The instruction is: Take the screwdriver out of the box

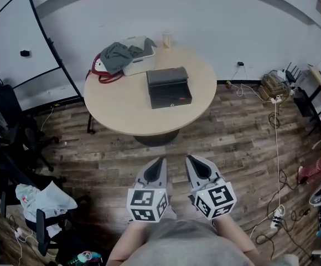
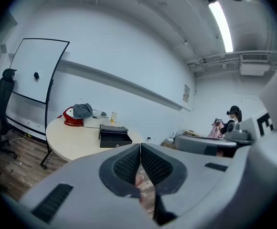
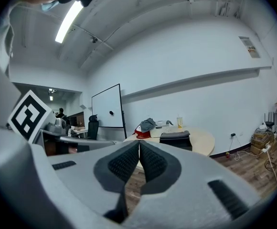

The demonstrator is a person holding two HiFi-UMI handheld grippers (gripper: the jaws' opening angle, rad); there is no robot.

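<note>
A closed black box (image 1: 169, 86) rests near the middle of a round beige table (image 1: 122, 107); no screwdriver shows. The same box (image 2: 113, 136) appears far off in the left gripper view, and the box (image 3: 175, 139) in the right gripper view too. My left gripper (image 1: 160, 160) and right gripper (image 1: 187, 157) hang side by side over the wooden floor, well short of the table's near edge, both pointing toward it. Each has its jaws pressed together with nothing between them.
On the table's far side lie a grey cloth (image 1: 116, 55) over a red bag, a white case (image 1: 140, 64) and a cup (image 1: 166, 39). A whiteboard (image 1: 16, 43) stands left, office chairs (image 1: 8, 121) below it. Cables (image 1: 277, 148) run over the floor at right.
</note>
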